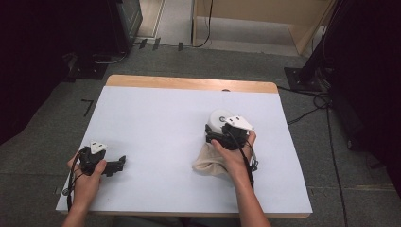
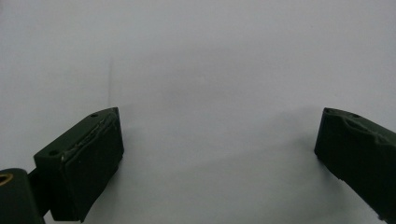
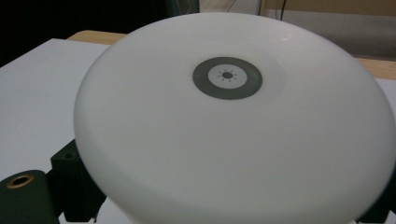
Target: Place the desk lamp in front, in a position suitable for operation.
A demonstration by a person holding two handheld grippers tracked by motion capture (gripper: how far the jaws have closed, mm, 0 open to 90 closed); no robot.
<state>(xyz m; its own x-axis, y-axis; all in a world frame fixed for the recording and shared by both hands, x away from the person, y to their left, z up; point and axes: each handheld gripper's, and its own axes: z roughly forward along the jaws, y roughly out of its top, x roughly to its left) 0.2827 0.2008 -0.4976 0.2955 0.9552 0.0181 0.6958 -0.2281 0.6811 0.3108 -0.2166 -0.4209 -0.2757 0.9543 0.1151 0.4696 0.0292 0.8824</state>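
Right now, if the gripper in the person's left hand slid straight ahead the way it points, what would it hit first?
Probably nothing soon. The left gripper points right across the bare white table, jaws wide open. Farther along lies the beige cloth under the right hand, likely the first contact, though depth is unclear.

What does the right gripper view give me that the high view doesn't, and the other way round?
Right gripper view alone: the grey ring mark with a small sun symbol on top of the white domed object, seen close up between that gripper's jaws. High view alone: the beige cloth lying under the right hand, and the left gripper resting apart near the table's left edge. Both share the white domed object, the white table surface and its wooden far edge.
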